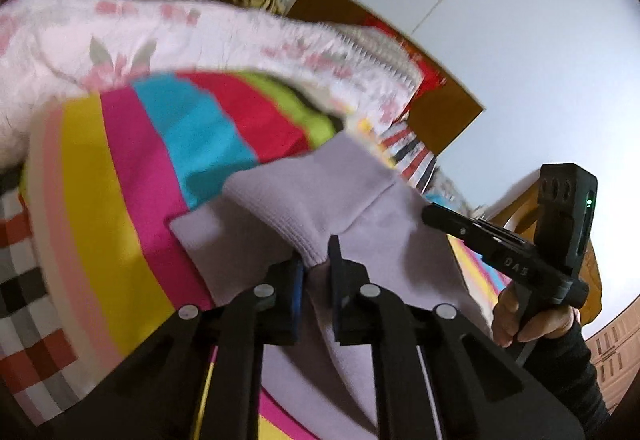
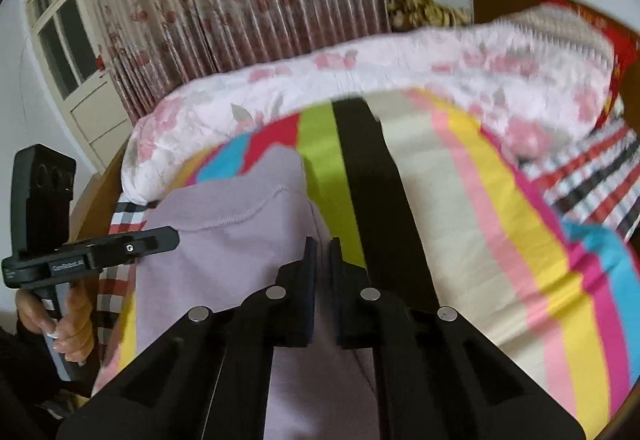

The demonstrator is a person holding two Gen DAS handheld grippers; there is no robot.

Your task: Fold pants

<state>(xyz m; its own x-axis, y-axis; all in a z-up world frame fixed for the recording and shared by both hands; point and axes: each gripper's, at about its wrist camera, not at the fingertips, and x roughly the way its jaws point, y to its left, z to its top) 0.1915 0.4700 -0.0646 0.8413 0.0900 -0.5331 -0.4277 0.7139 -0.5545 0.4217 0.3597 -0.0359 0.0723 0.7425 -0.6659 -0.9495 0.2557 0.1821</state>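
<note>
The lilac pants (image 1: 304,208) hang over a striped bedsheet (image 1: 120,200). My left gripper (image 1: 317,260) is shut on a ribbed edge of the pants, which bunches between its pads. My right gripper (image 2: 322,260) is shut on another part of the pants (image 2: 224,240), with a thin fold caught between its pads. The right gripper's body shows in the left wrist view (image 1: 500,244) at the right, the left gripper's body in the right wrist view (image 2: 92,252) at the left. Both views are blurred.
A pink floral quilt (image 2: 360,80) lies bunched along the far side of the bed. A checked cloth (image 2: 592,176) lies at the right. A flowered curtain (image 2: 248,0) and a door (image 2: 68,52) stand behind. A wooden headboard (image 1: 440,112) meets the white wall.
</note>
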